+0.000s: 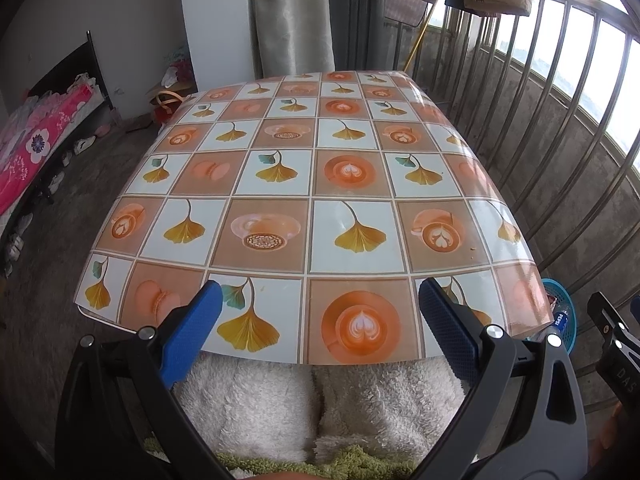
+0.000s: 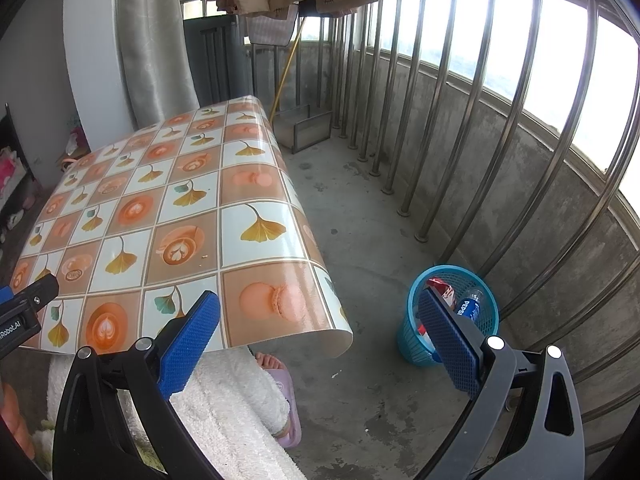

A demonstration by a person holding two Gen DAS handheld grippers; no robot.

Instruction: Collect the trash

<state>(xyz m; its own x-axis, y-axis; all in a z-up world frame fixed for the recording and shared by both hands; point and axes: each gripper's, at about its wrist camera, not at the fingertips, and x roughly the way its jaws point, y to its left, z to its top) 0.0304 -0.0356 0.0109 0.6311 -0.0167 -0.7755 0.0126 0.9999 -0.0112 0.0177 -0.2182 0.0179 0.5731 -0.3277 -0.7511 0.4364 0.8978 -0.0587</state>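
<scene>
Left tool (image 1: 320, 312) hovering over near edge of desk (image 1: 316, 184), blue pads (image 1: 192, 332) wide apart, gripping nothing. Right tool (image 2: 320, 328) held off the desk's right near corner above concrete floor (image 2: 360, 216), pads likewise wide apart, gripping nothing. Patterned cloth on desk bare of trash. Blue mesh basket (image 2: 416, 344) standing on floor just right of the desk's near right corner, beside railing (image 2: 472, 92). Inside basket: Pepsi bottle (image 2: 470, 306) tilted against rim, red-white wrapper (image 2: 442, 290) next to it, touching
</scene>
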